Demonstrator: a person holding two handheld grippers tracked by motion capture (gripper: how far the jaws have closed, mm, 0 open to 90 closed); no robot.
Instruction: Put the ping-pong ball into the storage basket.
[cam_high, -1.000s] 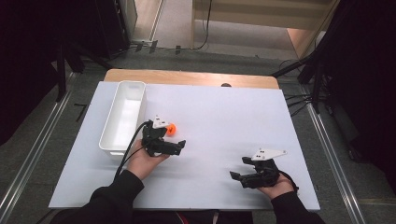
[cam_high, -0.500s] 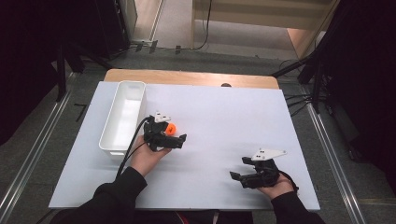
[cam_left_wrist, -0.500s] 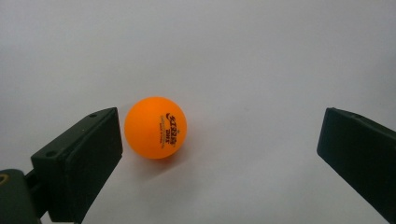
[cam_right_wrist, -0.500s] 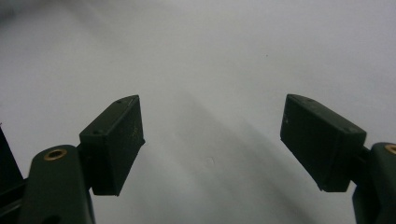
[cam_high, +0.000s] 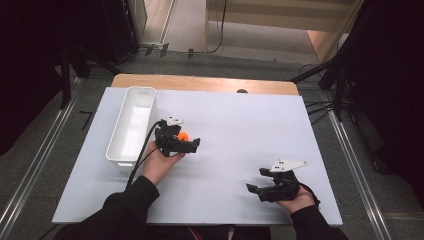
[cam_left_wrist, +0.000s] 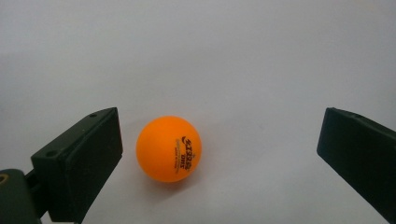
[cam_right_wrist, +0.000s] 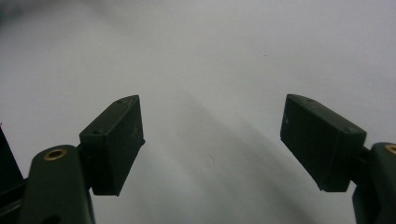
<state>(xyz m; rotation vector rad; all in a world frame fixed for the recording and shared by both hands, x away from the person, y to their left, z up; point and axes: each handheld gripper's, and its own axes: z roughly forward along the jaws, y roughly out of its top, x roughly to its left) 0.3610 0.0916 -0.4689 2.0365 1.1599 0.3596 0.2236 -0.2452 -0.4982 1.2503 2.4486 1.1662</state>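
The orange ball (cam_left_wrist: 168, 148) is sitting on the white board (cam_high: 240, 125) just right of the white bin (cam_high: 131, 125), lying between the wide-apart jaws of the left gripper (cam_high: 181, 143), nearer one jaw, not yet grasped. The pick-up is looking to be still ahead. The right gripper (cam_high: 263, 190) is waiting agape and empty, well right of the bin, with bare board lying between.

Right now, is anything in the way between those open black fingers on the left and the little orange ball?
Nothing visible is. The orange ping-pong ball sits on the bare white table between the left gripper's open fingers, nearer one of them, with clear space on both sides.
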